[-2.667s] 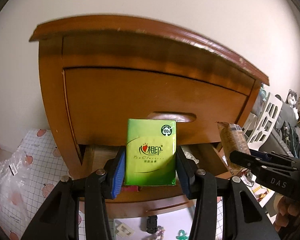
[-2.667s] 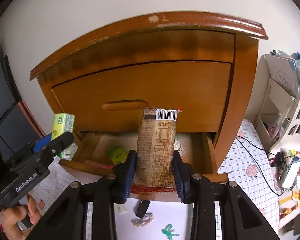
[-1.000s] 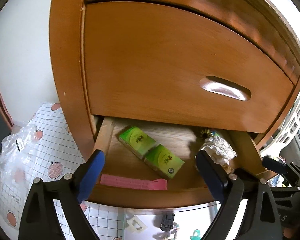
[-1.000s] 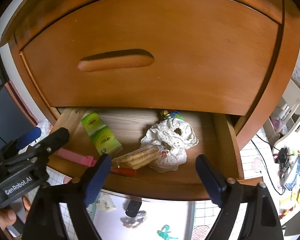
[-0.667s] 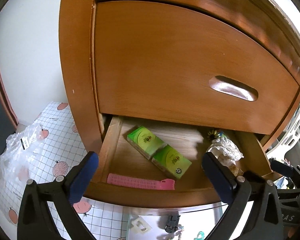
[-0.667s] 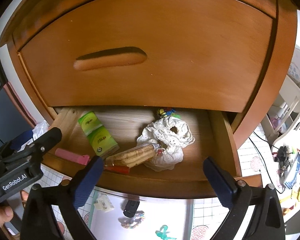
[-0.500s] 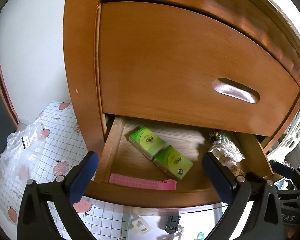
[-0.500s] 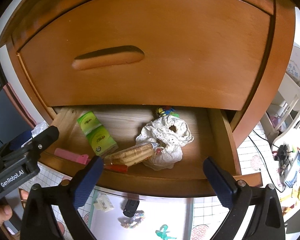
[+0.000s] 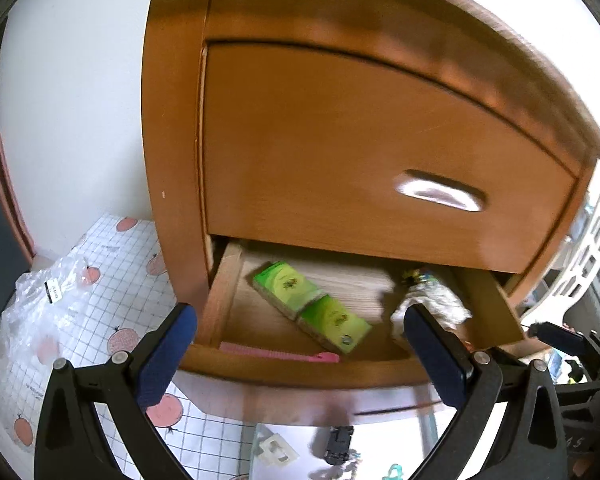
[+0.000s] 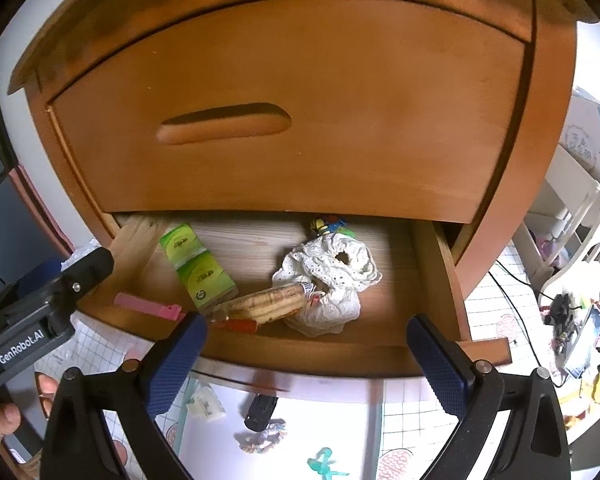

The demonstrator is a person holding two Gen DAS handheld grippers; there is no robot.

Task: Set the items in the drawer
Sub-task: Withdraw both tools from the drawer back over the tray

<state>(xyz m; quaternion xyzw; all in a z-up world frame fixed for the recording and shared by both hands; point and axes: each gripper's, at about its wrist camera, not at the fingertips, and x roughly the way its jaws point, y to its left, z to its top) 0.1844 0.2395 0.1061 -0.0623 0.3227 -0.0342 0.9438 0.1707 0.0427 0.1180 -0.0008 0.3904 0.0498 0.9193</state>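
Inside the open wooden drawer (image 10: 434, 276), a brown biscuit packet (image 10: 266, 303) lies touching white lace fabric (image 10: 328, 276) at three o'clock and green tissue packs (image 10: 196, 266) at ten.

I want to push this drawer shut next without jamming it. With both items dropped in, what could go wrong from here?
The biscuit pack lies slanted, its red end right against the drawer's front wall, half propped on the white lace cloth; if it rides up it might catch under the upper drawer front. The lace cloth is bunched high and may snag likewise. The pink comb hugs the front wall, so a hard push could jolt it.
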